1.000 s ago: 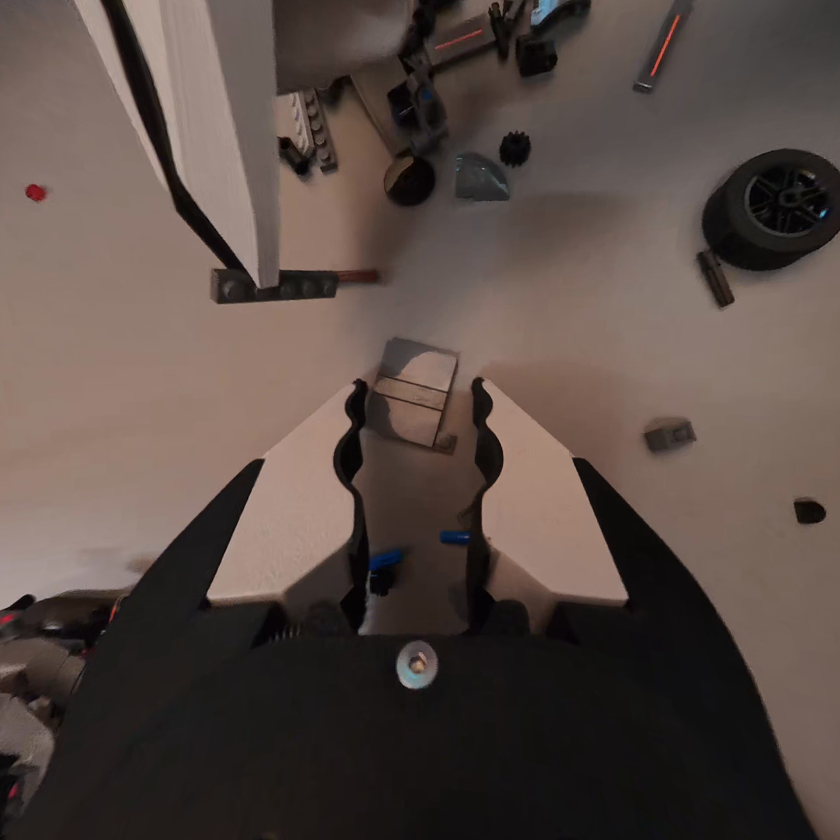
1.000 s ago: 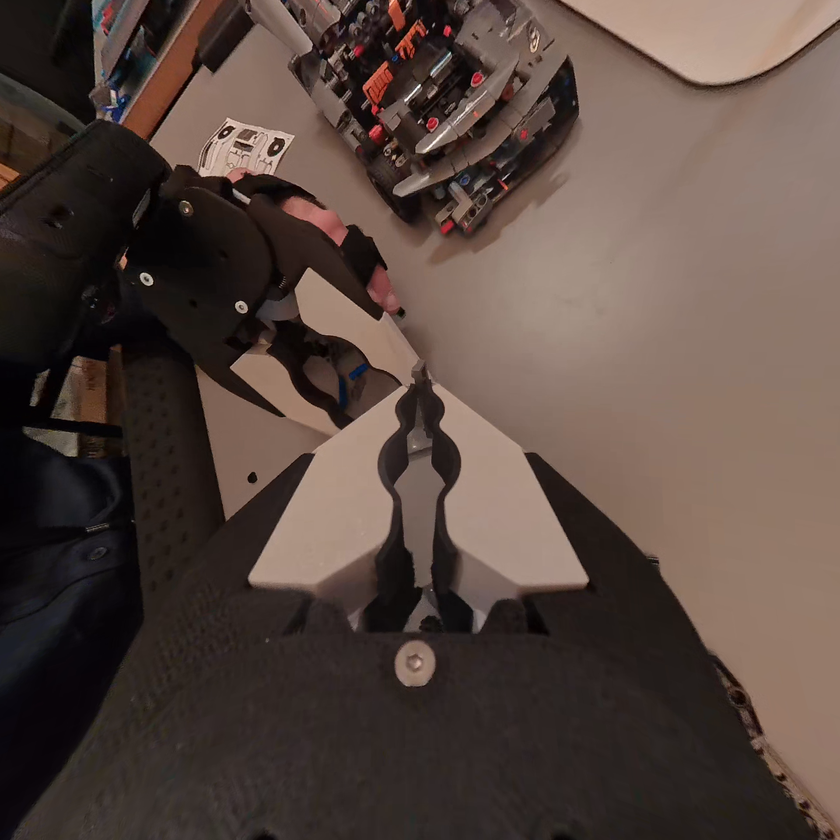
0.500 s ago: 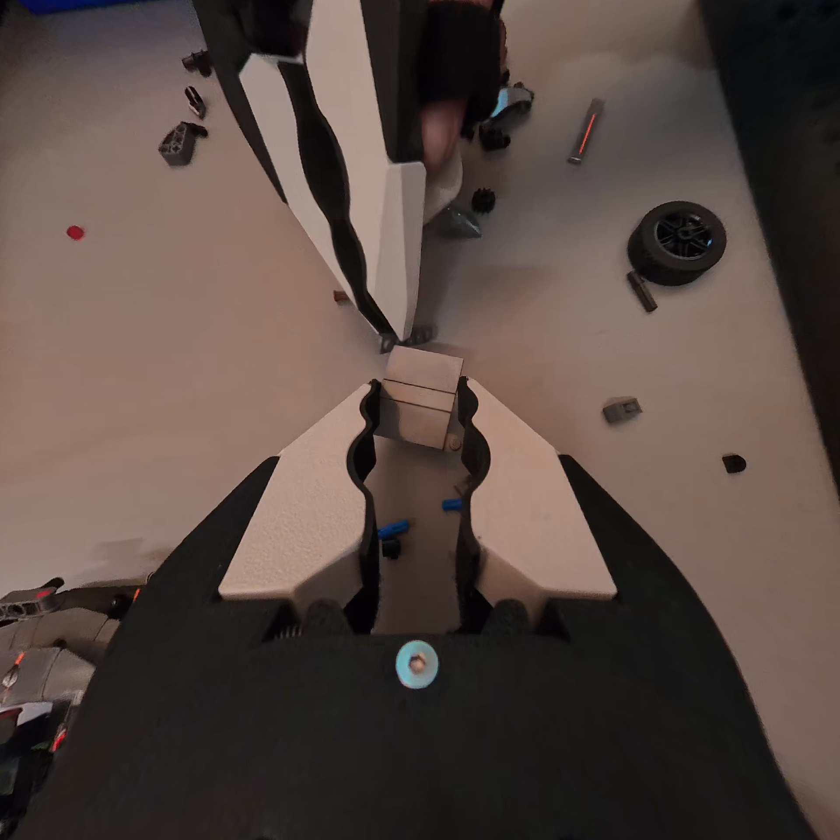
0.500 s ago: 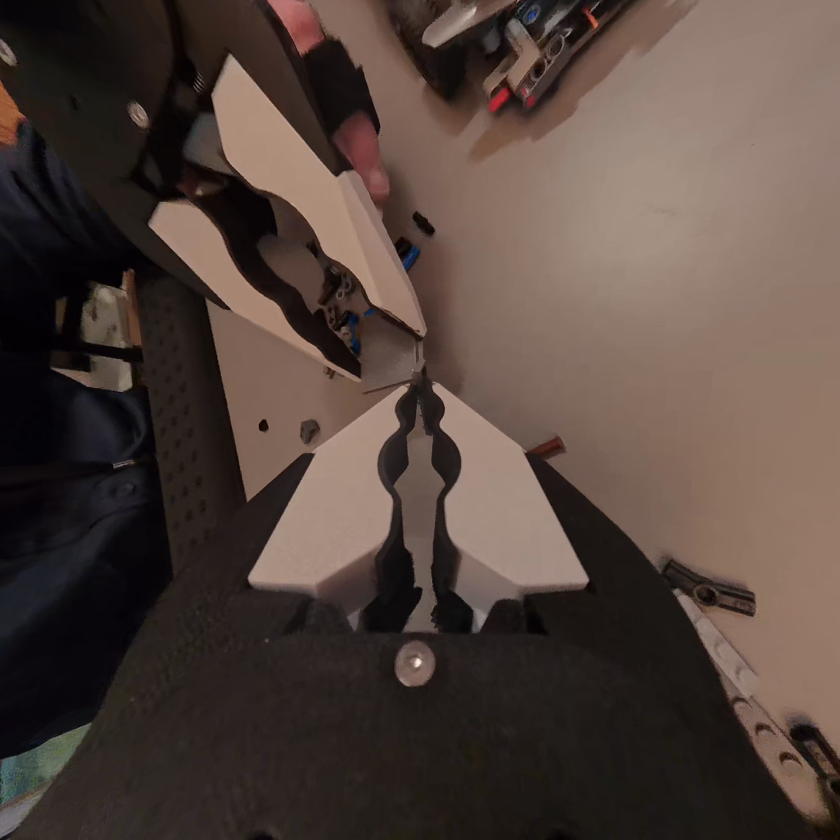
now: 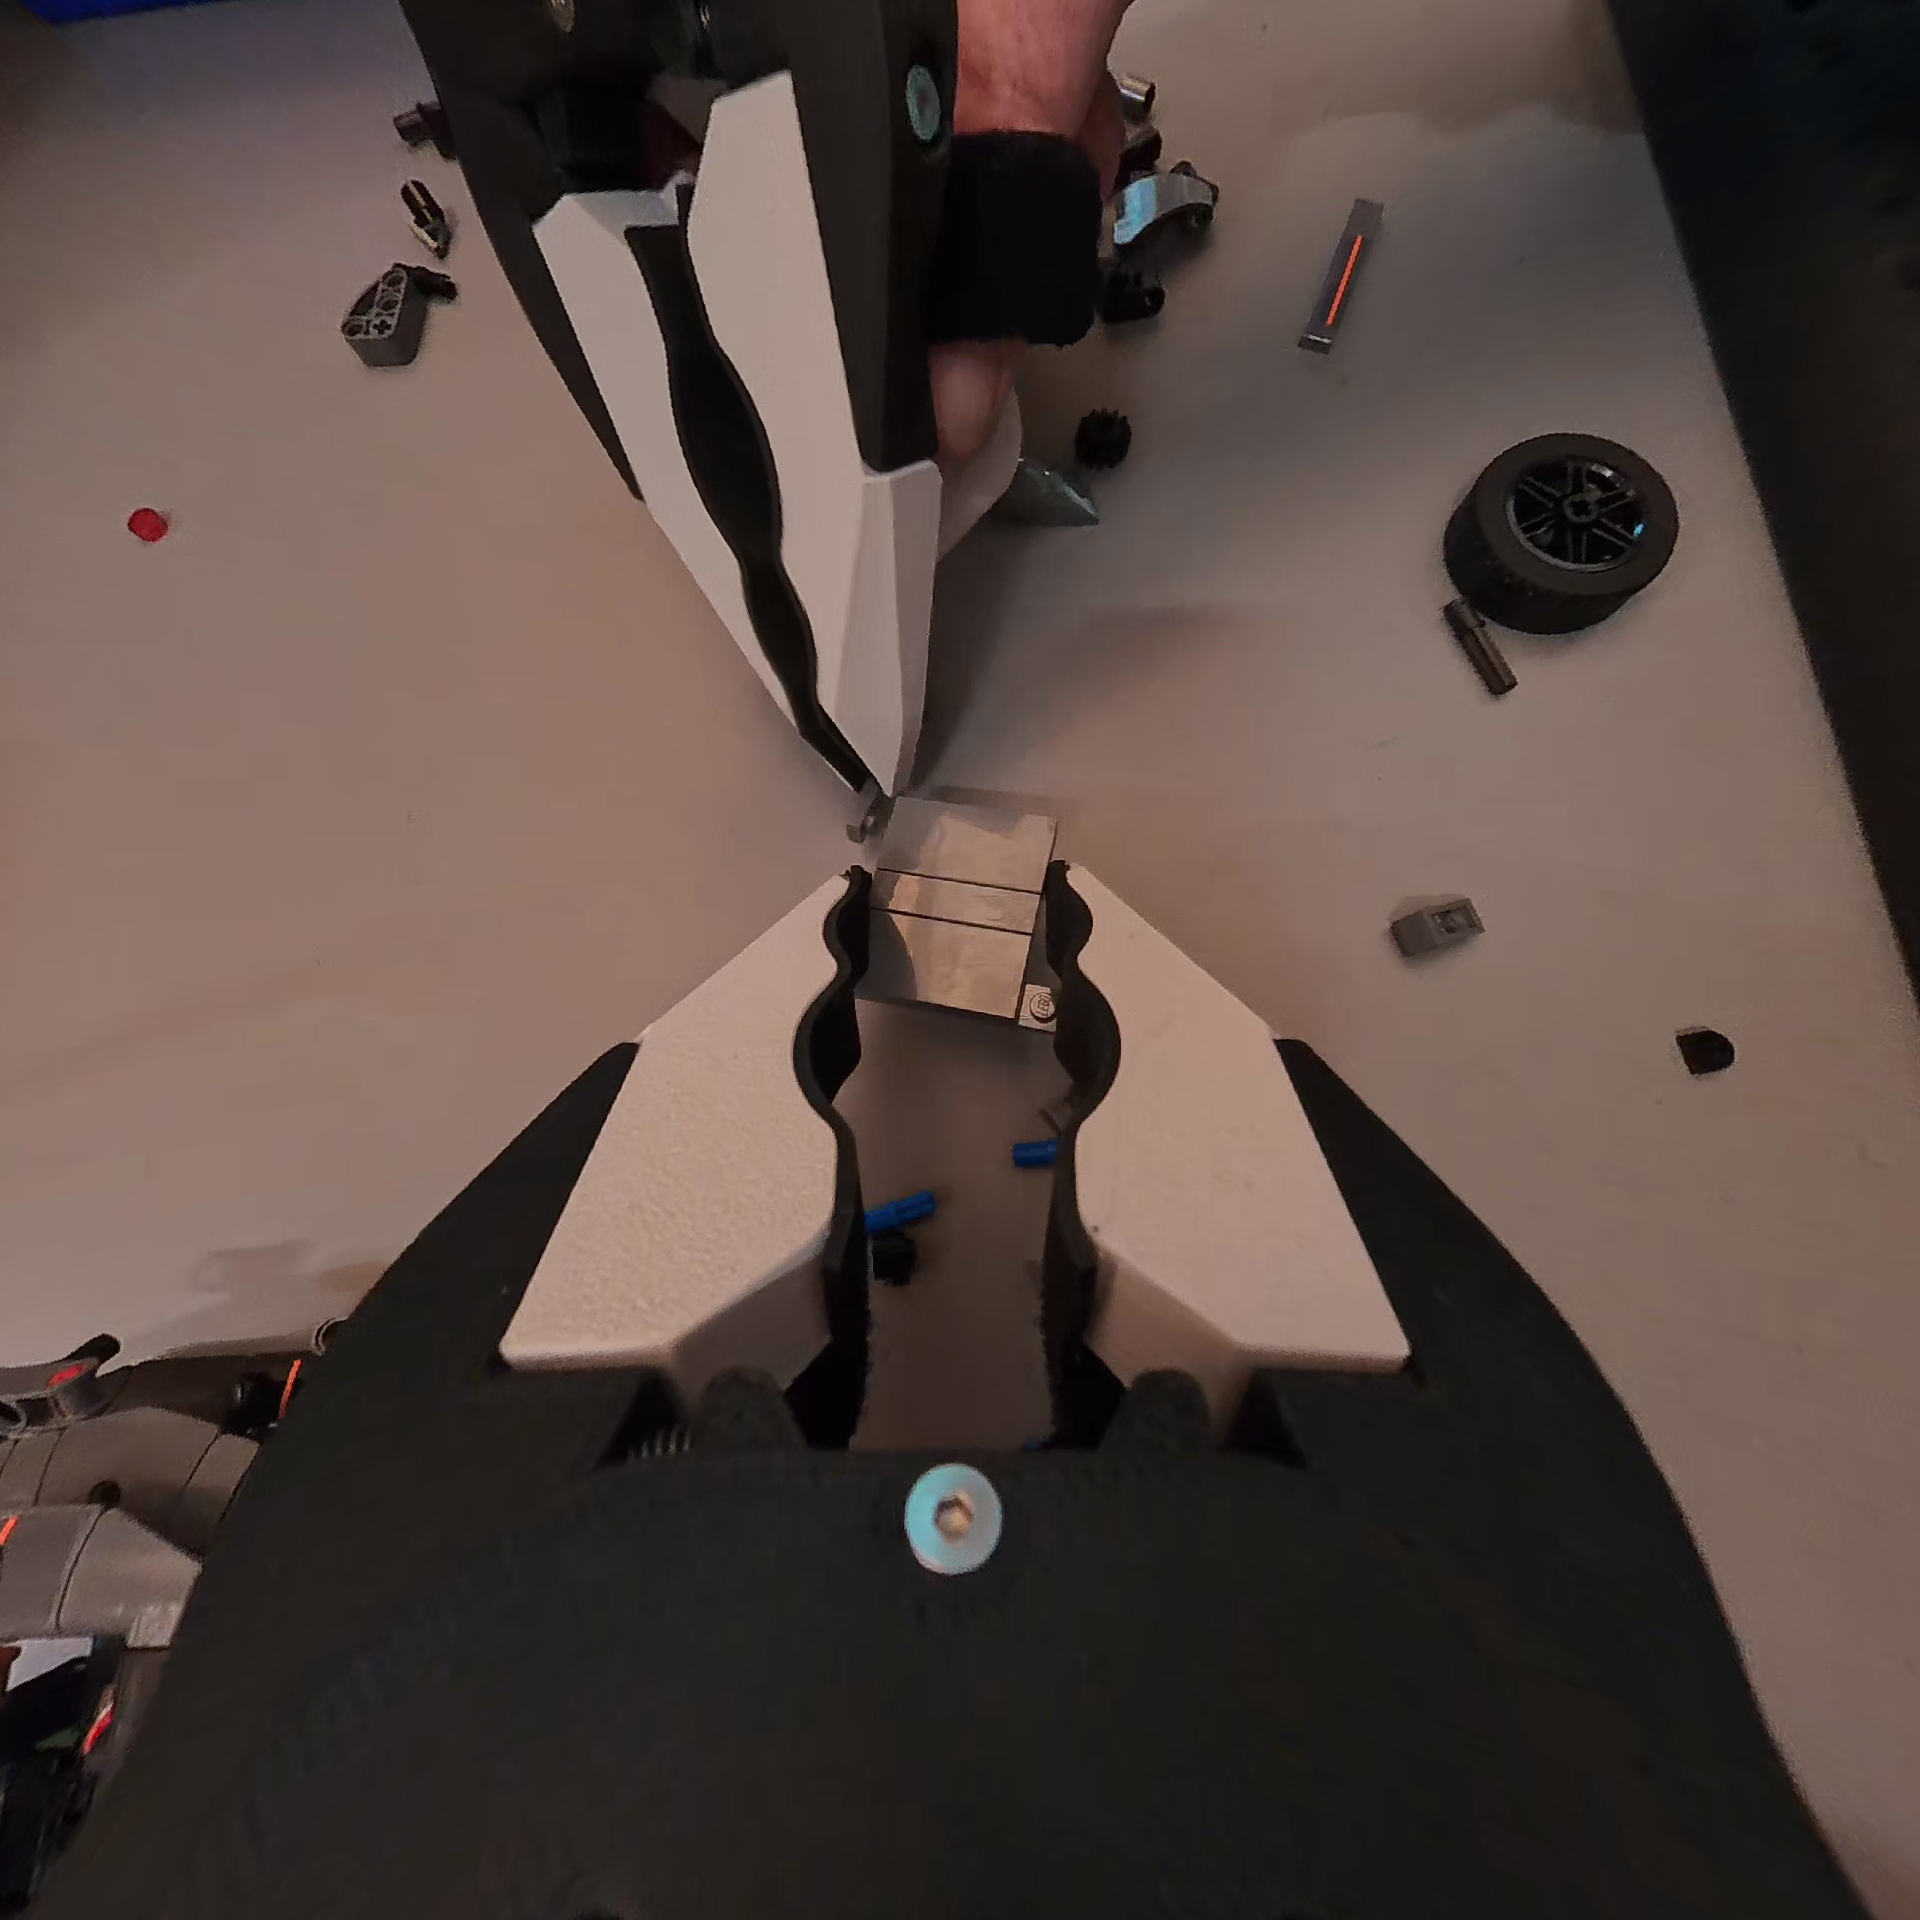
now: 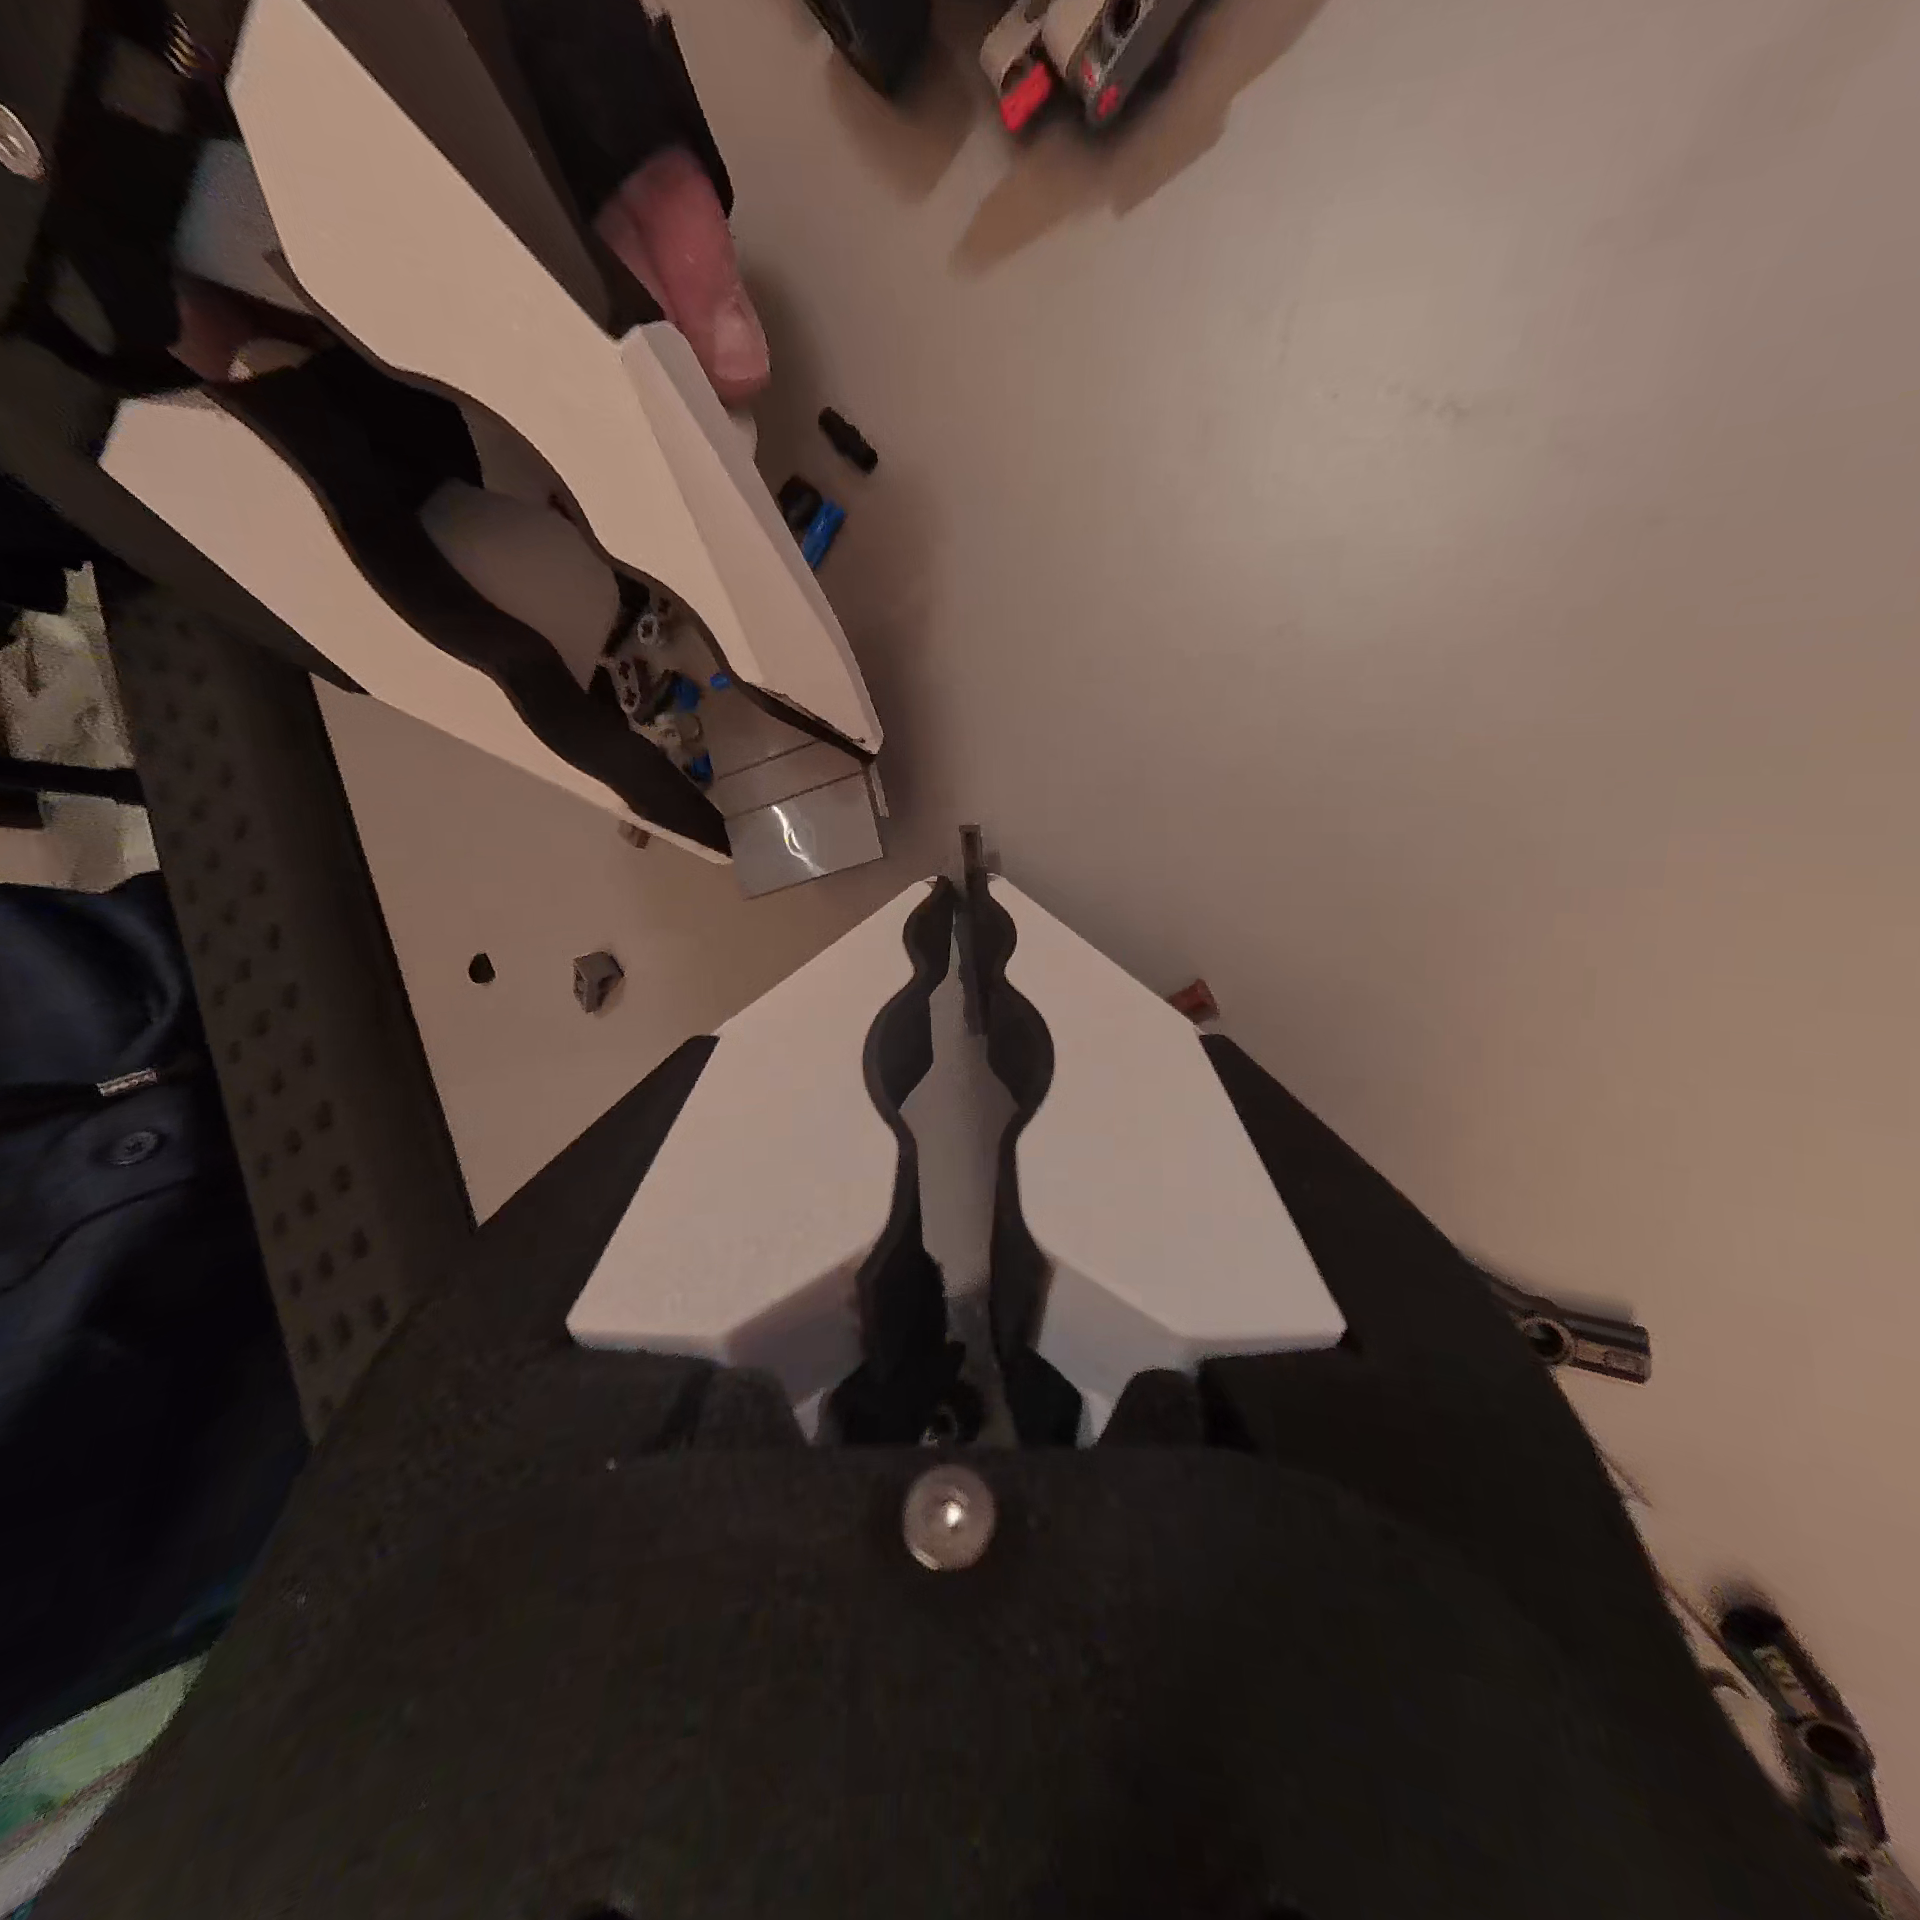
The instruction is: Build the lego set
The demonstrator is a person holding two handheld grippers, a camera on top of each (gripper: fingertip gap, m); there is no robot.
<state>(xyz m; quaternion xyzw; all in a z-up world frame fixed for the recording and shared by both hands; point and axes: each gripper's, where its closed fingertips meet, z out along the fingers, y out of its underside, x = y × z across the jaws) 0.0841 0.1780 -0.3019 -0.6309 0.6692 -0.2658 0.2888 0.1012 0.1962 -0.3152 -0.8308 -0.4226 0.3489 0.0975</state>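
My left gripper [image 5: 954, 883] is shut on a grey tiled lego assembly [image 5: 961, 914] and holds it above the table by its two sides. My right gripper [image 5: 883, 781] comes in from the top, shut on a thin dark plate [image 5: 864, 821]. The plate's end sits just beside the assembly's far left corner. In the right wrist view my right gripper [image 6: 961, 883] grips the dark plate [image 6: 972, 935] edge-on. The left gripper [image 6: 802, 802] holds the grey assembly [image 6: 800, 831] at the upper left, with a small gap between assembly and plate.
Loose parts lie on the pale table [image 5: 364, 831]: a black wheel [image 5: 1558, 530], a black gear [image 5: 1101, 436], a striped dark beam [image 5: 1340, 275], a small grey brick [image 5: 1436, 925], blue pins [image 5: 902, 1205] and a red stud [image 5: 148, 524]. The part-built car [image 5: 94, 1507] sits at lower left. My two grippers' fingertips are within a few centimetres of each other. The small grey brick [image 5: 1436, 925] is about 8 centimeters from my left fingertips. The right camera catches it too, in the right wrist view [image 6: 591, 979].
My left gripper has closed on the grey assembly and risen from the table. My right gripper has turned and brought the dark plate's end close to the assembly's corner.
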